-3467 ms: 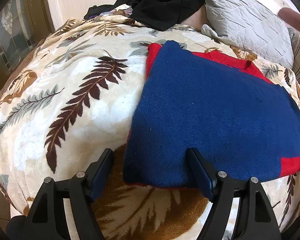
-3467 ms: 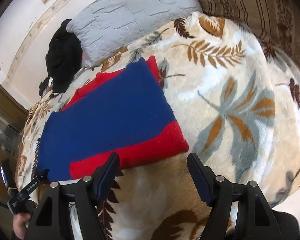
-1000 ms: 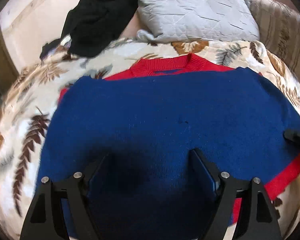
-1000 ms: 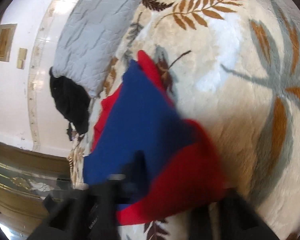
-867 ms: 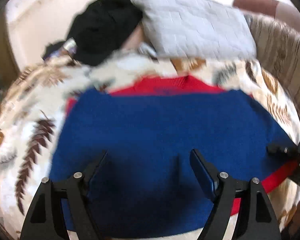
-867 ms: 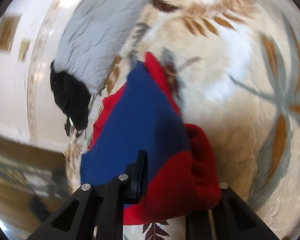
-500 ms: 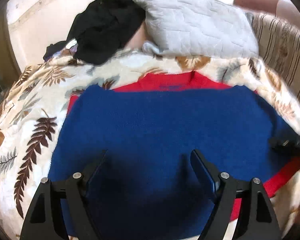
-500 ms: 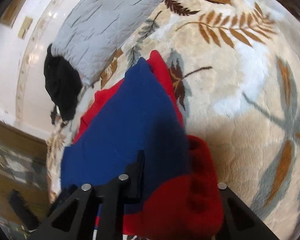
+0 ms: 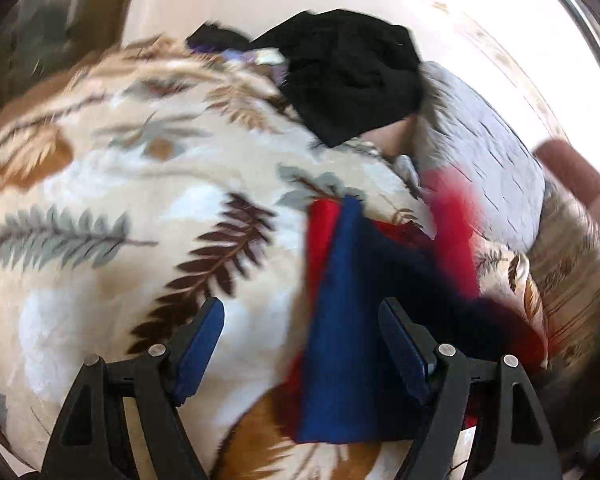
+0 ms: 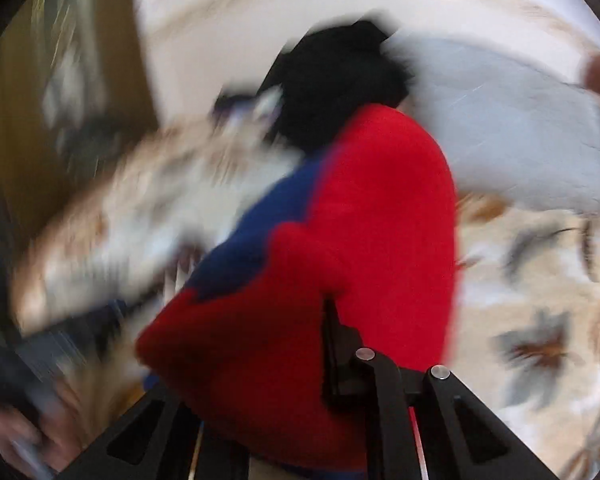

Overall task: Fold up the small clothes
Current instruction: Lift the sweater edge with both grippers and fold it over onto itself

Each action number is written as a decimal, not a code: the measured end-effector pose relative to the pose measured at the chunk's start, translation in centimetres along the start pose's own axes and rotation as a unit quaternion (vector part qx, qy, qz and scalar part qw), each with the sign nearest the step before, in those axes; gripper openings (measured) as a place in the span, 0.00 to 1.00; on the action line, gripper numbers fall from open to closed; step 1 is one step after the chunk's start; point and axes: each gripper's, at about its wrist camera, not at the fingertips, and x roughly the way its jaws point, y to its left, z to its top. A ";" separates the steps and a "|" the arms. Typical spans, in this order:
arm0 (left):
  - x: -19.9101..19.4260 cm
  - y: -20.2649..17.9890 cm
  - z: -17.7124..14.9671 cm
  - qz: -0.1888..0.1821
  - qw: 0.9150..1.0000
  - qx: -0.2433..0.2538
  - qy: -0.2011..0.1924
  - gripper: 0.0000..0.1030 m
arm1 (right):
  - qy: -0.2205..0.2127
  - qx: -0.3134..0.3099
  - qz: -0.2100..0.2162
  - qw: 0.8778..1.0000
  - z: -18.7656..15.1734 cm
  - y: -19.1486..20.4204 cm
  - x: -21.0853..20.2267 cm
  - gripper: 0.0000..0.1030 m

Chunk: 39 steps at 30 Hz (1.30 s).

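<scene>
One garment was in hand at this moment, a red and blue sweater (image 9: 340, 320), and we judged its folding roughly midway. It was not lying flat on the bed's leaf-print blanket (image 9: 100, 208): one side was lifted and swung over, so that the blue panel stood nearly on edge in the left wrist view, while its lower hem end rested on the blanket. The fold was therefore begun but not laid down; the raised half had yet to be set onto the other half and smoothed, and any further fold was left to do.

We saw the left tongs (image 9: 300, 344) spread wide, gripping nothing. Their right finger sat just beside, perhaps touching, the blue edge of the sweater, and their left finger hovered over bare blanket on the far side from the sweater.

We saw the right tongs (image 10: 324, 364) pressed together on a thick red part of the sweater (image 10: 360, 240), carrying it up off the blanket; motion blur hid the exact pinch point. Beyond the sweater lay a black garment (image 9: 352, 76) and a grey quilted pillow (image 9: 492, 168), both untouched.
</scene>
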 end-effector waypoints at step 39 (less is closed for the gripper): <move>2.9 -2.6 3.9 -0.141 0.987 0.044 0.060 0.51 | -0.067 0.050 0.158 0.984 -4.5 2.2 -4.4 0.76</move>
